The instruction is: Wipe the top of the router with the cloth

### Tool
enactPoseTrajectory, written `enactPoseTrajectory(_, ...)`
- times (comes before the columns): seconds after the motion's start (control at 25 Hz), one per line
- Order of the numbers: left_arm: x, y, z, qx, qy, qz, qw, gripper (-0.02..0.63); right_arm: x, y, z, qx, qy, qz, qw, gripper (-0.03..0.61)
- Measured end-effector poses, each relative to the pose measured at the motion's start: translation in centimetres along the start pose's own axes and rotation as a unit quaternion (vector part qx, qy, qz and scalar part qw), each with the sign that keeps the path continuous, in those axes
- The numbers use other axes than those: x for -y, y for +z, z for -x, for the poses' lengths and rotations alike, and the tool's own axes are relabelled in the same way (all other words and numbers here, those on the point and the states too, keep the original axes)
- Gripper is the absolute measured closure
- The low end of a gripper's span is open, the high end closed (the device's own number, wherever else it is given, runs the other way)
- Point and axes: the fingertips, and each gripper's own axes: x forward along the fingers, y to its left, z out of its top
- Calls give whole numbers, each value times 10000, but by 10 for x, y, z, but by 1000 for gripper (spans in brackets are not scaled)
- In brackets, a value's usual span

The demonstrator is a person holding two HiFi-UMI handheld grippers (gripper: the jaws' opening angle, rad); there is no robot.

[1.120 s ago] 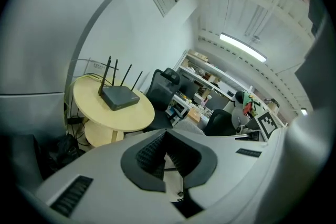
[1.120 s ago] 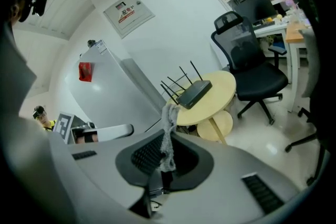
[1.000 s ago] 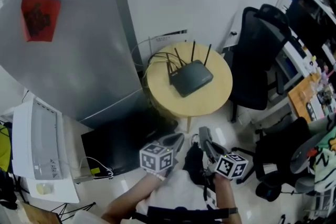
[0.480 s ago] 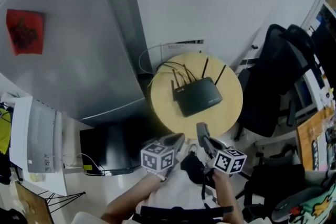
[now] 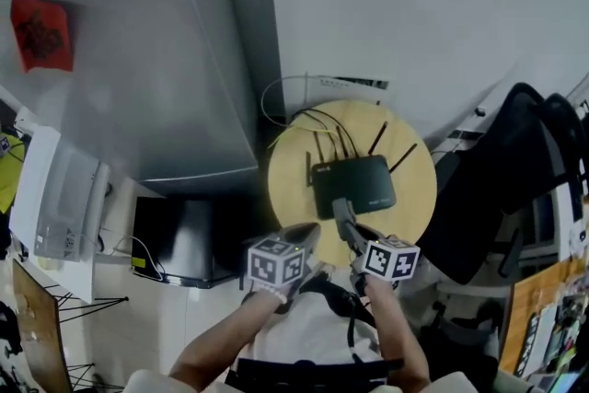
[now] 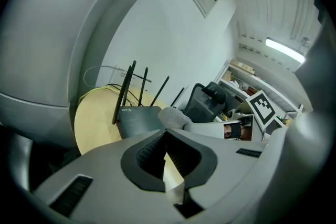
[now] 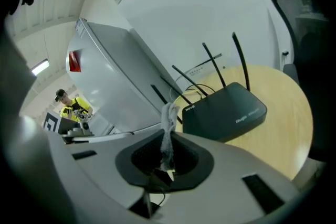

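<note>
The right gripper [image 5: 342, 214] is pinched tight on the small pale grey cloth [image 7: 168, 128], near the flat black router [image 5: 354, 186] on the round wooden table [image 5: 416, 198]. The left gripper [image 5: 306, 236] is closed on nothing. Wiping seems not begun yet.

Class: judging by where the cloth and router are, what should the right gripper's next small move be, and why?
Probably ease the right gripper forward and down until the cloth rests on top of the router. Its jaws are shut on the cloth, whose free end stands just short of the router's near edge, not yet on the top.
</note>
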Motion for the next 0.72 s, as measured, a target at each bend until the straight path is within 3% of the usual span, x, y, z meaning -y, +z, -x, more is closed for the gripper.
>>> enactPoseTrajectory(0.44,-33,18,-36,185,687,353,9968,617,42,47,-95,-1143,-389,1085,9867,541)
enactPoseTrajectory(0.72,-47,21,-50,265,867,603,9941,615,51,50,-150,-1662,-471,1294,9764,541)
